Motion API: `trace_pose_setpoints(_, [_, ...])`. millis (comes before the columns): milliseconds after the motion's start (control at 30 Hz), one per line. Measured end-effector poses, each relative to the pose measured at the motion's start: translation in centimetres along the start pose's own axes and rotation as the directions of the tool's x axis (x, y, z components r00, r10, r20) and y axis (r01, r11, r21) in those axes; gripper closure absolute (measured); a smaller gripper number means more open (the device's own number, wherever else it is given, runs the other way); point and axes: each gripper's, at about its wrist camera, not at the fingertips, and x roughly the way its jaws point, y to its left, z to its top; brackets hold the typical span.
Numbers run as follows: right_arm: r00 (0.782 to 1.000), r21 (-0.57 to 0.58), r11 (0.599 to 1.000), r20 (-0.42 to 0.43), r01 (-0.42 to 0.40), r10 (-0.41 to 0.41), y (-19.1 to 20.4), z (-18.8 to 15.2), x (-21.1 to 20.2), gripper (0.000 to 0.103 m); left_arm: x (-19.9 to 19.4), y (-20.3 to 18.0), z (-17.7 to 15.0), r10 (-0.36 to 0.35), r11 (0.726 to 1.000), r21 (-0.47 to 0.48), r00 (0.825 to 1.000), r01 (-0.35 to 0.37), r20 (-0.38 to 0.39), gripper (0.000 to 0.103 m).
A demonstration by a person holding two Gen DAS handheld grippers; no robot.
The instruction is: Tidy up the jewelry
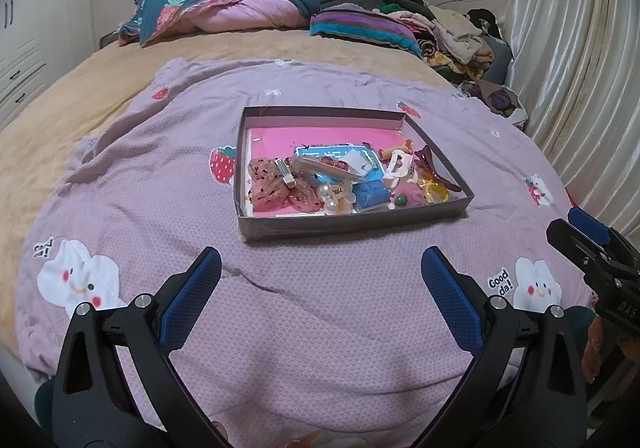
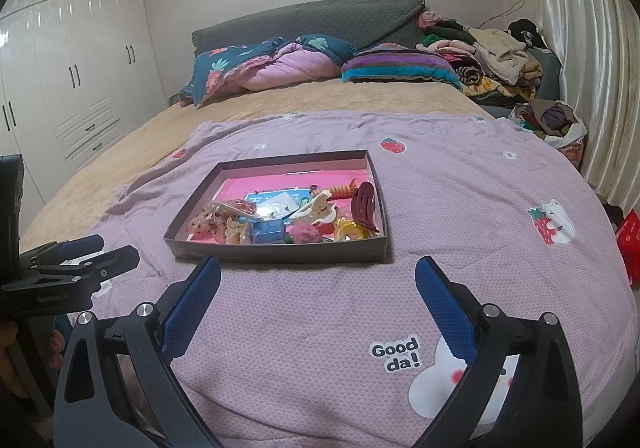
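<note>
1. The left gripper [image 1: 320,280] hovers over the lilac quilt [image 1: 160,176], jaws spread wide with nothing between the blue pads [image 1: 192,300]; it sits just short of the tray.
2. The shallow dark cardboard tray [image 1: 352,222] rests flat on the quilt, near the middle of the bed.
3. Inside, at the left, lies a sheer spotted scrunchie [image 1: 272,188]; next come a pearl clip [image 1: 334,198] and a small blue box [image 1: 374,194].
4. Toward the right side sit a cream claw clip [image 2: 316,210], a yellow ring-shaped piece [image 2: 348,232] and a maroon claw clip [image 2: 364,206].
5. The right gripper [image 2: 318,280] is likewise wide open and empty, just in front of the tray's near wall.
</note>
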Motion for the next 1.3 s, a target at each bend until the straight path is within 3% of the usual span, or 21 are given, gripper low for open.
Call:
trace_pose_setpoints(633, [1.0,-0.008,1.0,0.006,0.024,-0.024,-0.2,-0.2,-0.2,0.006,0.8,0.0,-0.4,0.01,1.0,0.004,1.0,-0.01,-0.008,0.01])
trace_pose_setpoints(800, [0.999,-0.007,0.999,0.006,0.032,-0.032,-0.1,-0.1,-0.1,0.006,0.8,0.6,-0.3,-0.028,0.999,-0.028,1.0,0.028,-0.002,0.01])
trace_pose_setpoints(1067, [0.998,0.026,0.998,-0.01,0.063,-0.063,-0.7,0.2,1.0,0.006,1.6,1.1,0.2,-0.004,0.999,-0.051,1.0,0.004,-0.008,0.01])
trace_pose_setpoints(1167, [0.995,0.058,0.994,-0.019,0.097,-0.096,-1.8,0.4,2.1,0.006,2.4,2.6,0.6,0.031,0.996,-0.082,0.999,-0.032,-0.014,0.01])
trace_pose_setpoints(1300, [0.979,0.138,0.97,-0.067,0.199,-0.191,-5.9,1.2,5.4,0.004,4.5,6.6,1.9,0.142,0.979,-0.143,0.99,-0.144,-0.026,0.01])
